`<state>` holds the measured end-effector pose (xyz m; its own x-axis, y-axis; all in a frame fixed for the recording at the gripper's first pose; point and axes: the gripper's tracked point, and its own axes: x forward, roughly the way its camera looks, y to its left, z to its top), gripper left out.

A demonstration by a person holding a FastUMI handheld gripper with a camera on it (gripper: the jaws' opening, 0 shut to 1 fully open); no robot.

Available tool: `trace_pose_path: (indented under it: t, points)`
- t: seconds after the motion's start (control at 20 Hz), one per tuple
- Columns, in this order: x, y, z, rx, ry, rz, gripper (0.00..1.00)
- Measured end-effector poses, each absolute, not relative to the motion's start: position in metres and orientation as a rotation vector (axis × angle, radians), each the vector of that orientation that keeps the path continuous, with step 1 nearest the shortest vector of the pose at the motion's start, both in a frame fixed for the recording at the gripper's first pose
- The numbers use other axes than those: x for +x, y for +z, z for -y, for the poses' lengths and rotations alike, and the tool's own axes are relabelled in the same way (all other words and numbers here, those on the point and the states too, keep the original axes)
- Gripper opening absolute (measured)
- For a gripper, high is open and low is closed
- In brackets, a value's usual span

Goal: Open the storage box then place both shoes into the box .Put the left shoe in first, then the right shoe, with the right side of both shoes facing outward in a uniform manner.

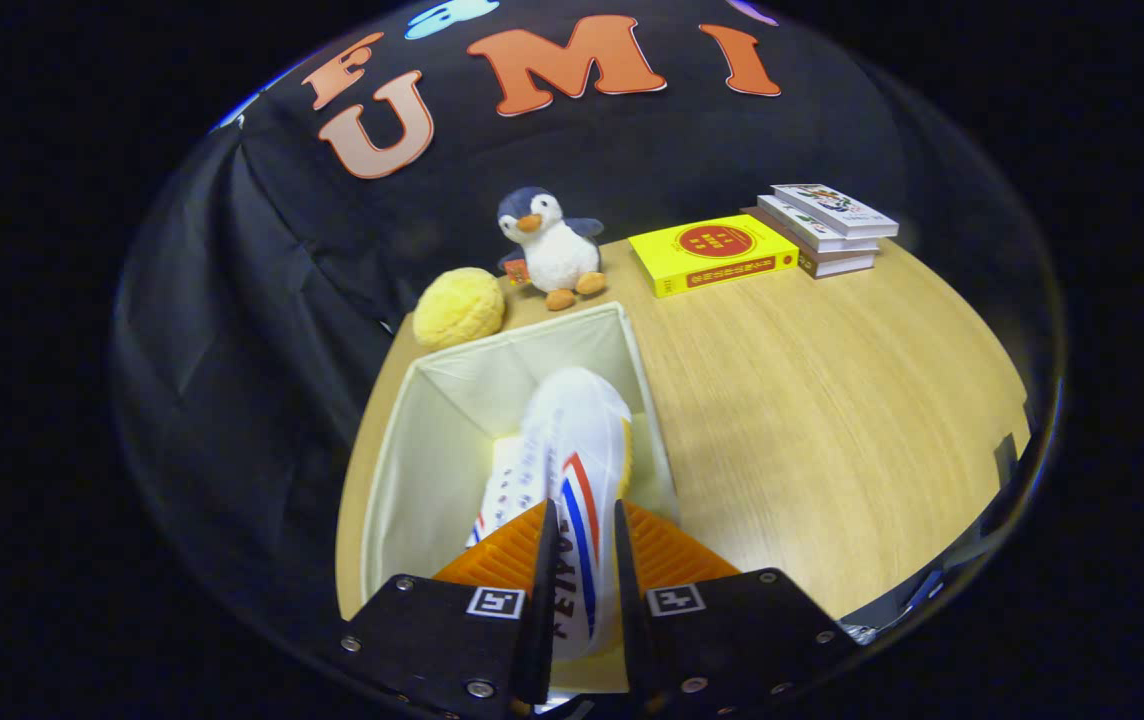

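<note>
Gripper view: your hand-held gripper (580, 560) is clenched on a white shoe (577, 450) with red and blue stripes, both fingers pressing its sides near the heel end, toe pointing ahead and down into the open storage box (402, 450). A second shoe (502, 485) seems to lie just left of it inside the box, partly hidden. The shoe looks light, with a soft canvas upper that gives under pressure and a stiffer rubber sole; your hold across the upper is fine, but squeeze lightly so it doesn't fold or twist. The pose is tilted forward and down over the box on the worktop (812, 400). A toy penguin (550, 245), a yellow ball (459, 307) and books (717, 255) sit beyond.
</note>
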<state>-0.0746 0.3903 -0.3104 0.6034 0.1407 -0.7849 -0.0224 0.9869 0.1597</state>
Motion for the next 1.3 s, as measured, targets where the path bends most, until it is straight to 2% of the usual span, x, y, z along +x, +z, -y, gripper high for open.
trace_pose_path:
  t: [0.1,0.15,0.35,0.45,1.3]
  points:
    - [-0.062,-0.285,-0.385,0.100,0.111,-0.853,0.56]
    - [-0.059,-0.273,-0.381,0.093,0.114,-0.829,0.72]
    - [-0.045,-0.227,-0.357,0.072,0.090,-0.733,0.96]
    - [-0.040,-0.205,-0.343,0.058,0.075,-0.689,0.99]
    - [-0.028,-0.093,-0.235,-0.010,0.056,-0.491,0.99]
